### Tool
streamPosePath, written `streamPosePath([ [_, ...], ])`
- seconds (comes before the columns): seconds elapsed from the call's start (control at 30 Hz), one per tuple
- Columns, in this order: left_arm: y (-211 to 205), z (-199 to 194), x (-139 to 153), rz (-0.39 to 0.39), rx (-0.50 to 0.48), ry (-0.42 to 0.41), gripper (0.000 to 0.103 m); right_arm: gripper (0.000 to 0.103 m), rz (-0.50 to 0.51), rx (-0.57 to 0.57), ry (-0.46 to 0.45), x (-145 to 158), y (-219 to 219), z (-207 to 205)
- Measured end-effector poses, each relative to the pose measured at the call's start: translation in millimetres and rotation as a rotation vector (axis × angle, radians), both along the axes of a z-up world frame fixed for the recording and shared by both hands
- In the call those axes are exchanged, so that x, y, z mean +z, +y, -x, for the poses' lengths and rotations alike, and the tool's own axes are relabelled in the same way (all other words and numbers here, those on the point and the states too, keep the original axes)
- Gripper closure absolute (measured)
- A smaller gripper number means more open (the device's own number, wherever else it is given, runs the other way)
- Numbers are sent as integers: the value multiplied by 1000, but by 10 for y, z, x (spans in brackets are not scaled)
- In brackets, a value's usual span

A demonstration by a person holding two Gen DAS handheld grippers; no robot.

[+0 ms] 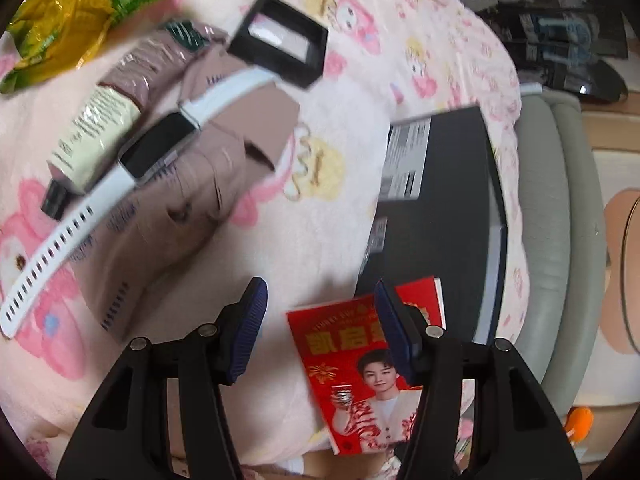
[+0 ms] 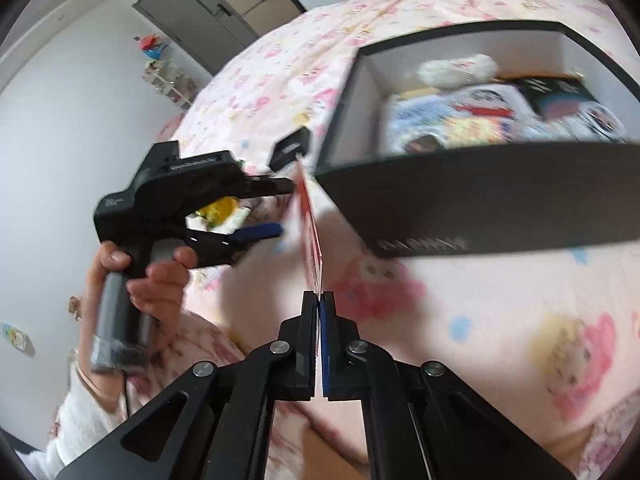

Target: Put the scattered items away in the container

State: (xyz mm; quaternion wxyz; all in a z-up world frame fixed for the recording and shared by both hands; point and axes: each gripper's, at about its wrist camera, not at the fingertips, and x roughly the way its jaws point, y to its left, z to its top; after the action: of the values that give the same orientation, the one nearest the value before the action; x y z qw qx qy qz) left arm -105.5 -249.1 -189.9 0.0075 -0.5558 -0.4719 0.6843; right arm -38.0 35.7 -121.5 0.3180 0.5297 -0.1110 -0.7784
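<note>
Only Chinese characters on red packet (image 1: 352, 360)

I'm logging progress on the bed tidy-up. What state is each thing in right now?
Right tongs: shut on the red card.
Left tongs: open, empty.
Black box: open, partly filled.
Smartwatch: lying out on the blanket, screen dark.
Cream tube: capped, lying out.
Small black tray: empty, lying out.

watch (image 1: 152, 156) on folded cloth (image 1: 224, 160) | tube (image 1: 96, 128) left of it | card (image 1: 360, 364) beside container (image 2: 480, 192)
</note>
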Motion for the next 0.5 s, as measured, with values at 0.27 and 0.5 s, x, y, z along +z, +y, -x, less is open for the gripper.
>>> streamPosePath([
  [0.27, 234, -100, 22, 37, -67, -34, 46, 98, -143, 13, -108, -340, 355, -185],
  [0.5, 311, -351, 194, 46, -29, 22, 46, 91, -218, 14, -5, -157, 422, -137],
])
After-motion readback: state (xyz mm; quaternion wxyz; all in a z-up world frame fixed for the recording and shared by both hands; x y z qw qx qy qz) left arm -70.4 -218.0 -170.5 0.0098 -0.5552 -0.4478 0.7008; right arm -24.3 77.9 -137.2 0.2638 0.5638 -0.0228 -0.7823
